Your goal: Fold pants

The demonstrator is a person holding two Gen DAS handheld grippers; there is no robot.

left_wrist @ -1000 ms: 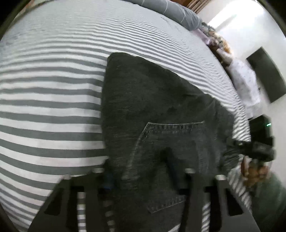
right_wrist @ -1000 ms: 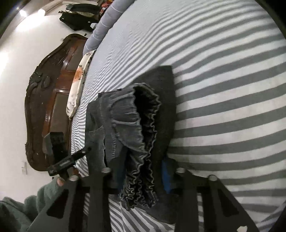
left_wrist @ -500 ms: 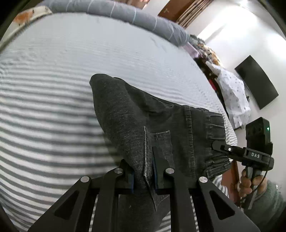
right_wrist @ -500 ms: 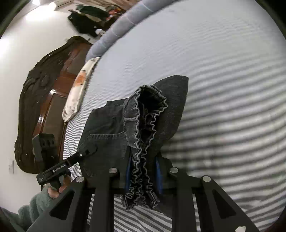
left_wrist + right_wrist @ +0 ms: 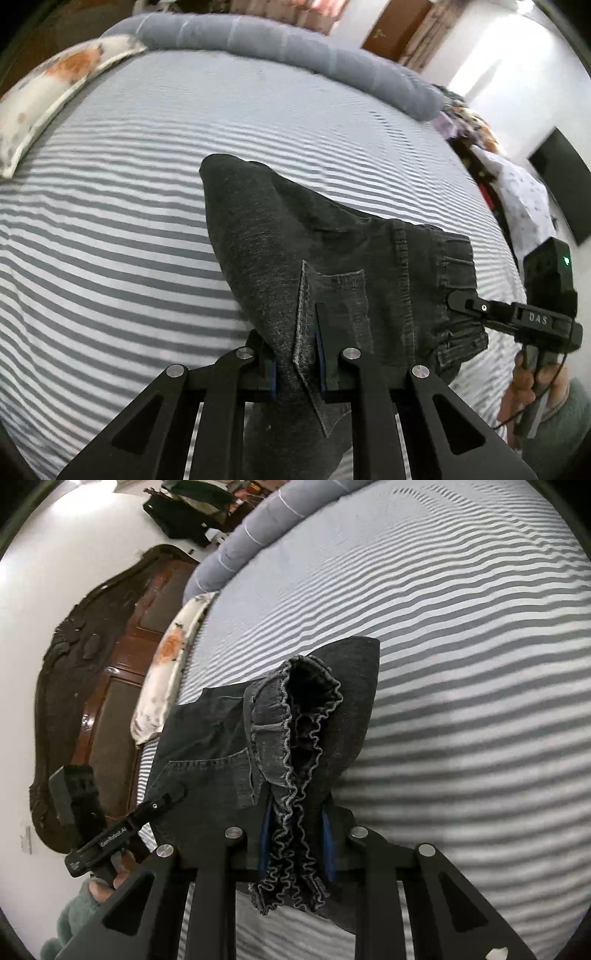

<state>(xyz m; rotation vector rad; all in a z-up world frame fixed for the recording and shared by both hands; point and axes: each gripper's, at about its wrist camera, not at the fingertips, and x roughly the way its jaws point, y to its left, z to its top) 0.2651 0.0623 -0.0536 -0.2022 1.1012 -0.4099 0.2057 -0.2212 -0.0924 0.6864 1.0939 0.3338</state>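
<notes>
Left gripper [image 5: 297,363]: clamped on a pinch of dark denim beside the back pocket [image 5: 343,291]; its jaws had just been closing, and cloth sat between the blue pads.
Right gripper [image 5: 297,843]: pressed onto the ruffled elastic waistband [image 5: 295,746], the gathers bunched between the pads and spilling out on the near side.
Pants [image 5: 295,236]: dark grey denim, near edge raised in both grippers, far corner resting on the striped bedsheet [image 5: 110,229].
Where they sat: near the middle of the bed, well apart from the floral pillow [image 5: 48,92] at far left and the grey bolster [image 5: 288,48] along the far edge.
Hands: the right one wrapped the other handle at the right of the left view [image 5: 532,380]; a green sleeve [image 5: 74,919] showed at near left in the right view.
Step in hand, as I read it: carrying the waist end over toward the far end for the fold.
Doing it well: both grips had to stay level and move together, so the raised edge stayed taut and straight.
Watch-out: the left pinch looked thin, a single fold of cloth; a jerk could have pulled it free.
Landing: aim the near edge onto the far edge, lower first, release after the cloth lay flat.
</notes>
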